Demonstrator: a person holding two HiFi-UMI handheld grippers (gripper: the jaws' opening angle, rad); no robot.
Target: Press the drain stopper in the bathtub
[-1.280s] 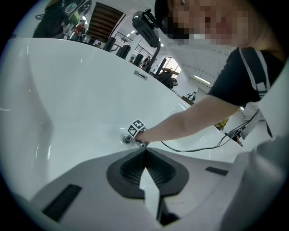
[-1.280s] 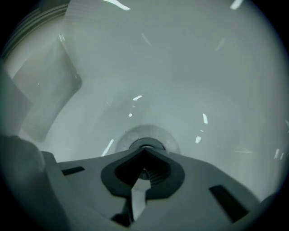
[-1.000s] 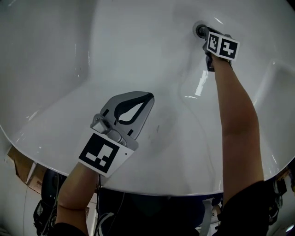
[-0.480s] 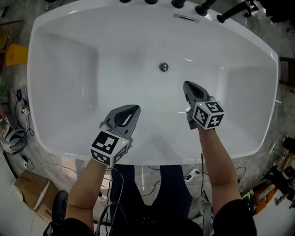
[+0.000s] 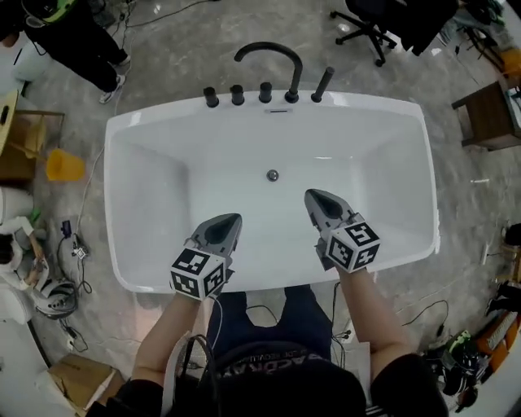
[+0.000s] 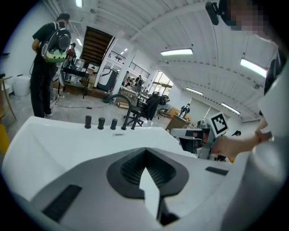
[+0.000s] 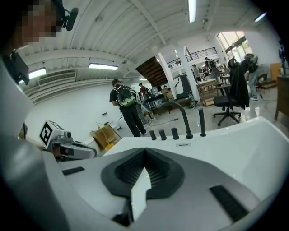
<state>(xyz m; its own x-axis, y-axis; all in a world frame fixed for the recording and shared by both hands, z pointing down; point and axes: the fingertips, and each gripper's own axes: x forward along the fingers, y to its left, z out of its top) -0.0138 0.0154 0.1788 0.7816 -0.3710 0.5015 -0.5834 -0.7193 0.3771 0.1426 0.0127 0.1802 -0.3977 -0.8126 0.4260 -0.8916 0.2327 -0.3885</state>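
The head view looks down on a white bathtub (image 5: pixel 142 175). Its small round metal drain stopper (image 5: pixel 273 175) sits in the middle of the tub floor, with nothing touching it. Over the near side of the tub, my left gripper (image 5: pixel 231 219) is shut and empty, well short and left of the drain. Just right of the drain and nearer to me, my right gripper (image 5: pixel 312 195) is also shut and empty. In the left gripper view the jaws (image 6: pixel 145 151) meet at their tips above the tub rim; in the right gripper view (image 7: pixel 144 152) they do too.
A black curved faucet (image 5: pixel 273 55) and a row of black knobs (image 5: pixel 237 95) stand on the far rim. A person in black (image 5: pixel 73 37) stands at the far left. An office chair (image 5: pixel 376 24), a wooden stool (image 5: pixel 488 114), cables and a cardboard box (image 5: pixel 81 376) surround the tub.
The right gripper has come back from the drain, where it was a second ago, toward the near rim. The head view has pulled up and back, so the whole tub shows.
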